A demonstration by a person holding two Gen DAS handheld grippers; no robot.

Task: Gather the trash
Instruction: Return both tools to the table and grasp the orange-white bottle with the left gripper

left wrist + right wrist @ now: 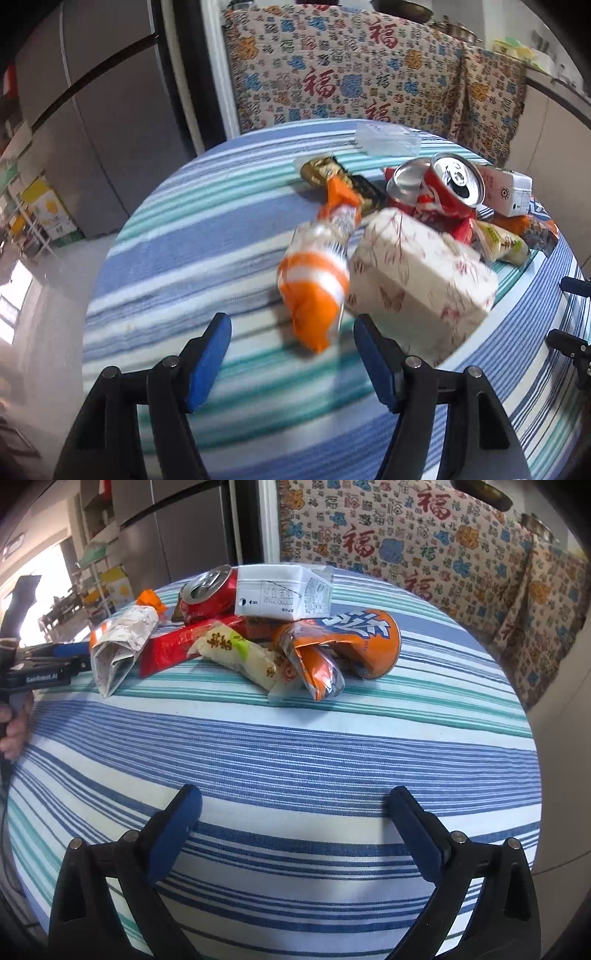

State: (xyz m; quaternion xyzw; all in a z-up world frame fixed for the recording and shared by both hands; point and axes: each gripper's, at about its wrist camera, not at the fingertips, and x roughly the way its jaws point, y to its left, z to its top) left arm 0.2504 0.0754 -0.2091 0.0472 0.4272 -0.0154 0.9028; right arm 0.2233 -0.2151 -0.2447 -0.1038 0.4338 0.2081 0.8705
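Striped tablecloth (295,746) carries the trash pile. We take the crushed red can (436,184) as landmark: top open, contents not visible. White carton (280,590) touching its side; floral tissue pack (417,280) and orange wrapper (314,288) in front; orange chip bag (343,646) just beyond carton. Left gripper (291,354) wide, empty, near wrapper. Right gripper (295,812) wide, empty, well apart from can.

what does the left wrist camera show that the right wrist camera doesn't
Only the left wrist view shows the clear plastic wrapper at the table's far edge, the gold wrapper and the full orange-and-white wrapper ahead of the open left gripper. Only the right wrist view shows the orange crushed cup and the open right gripper. Both show the crushed red can, white carton, floral paper box and striped tablecloth.
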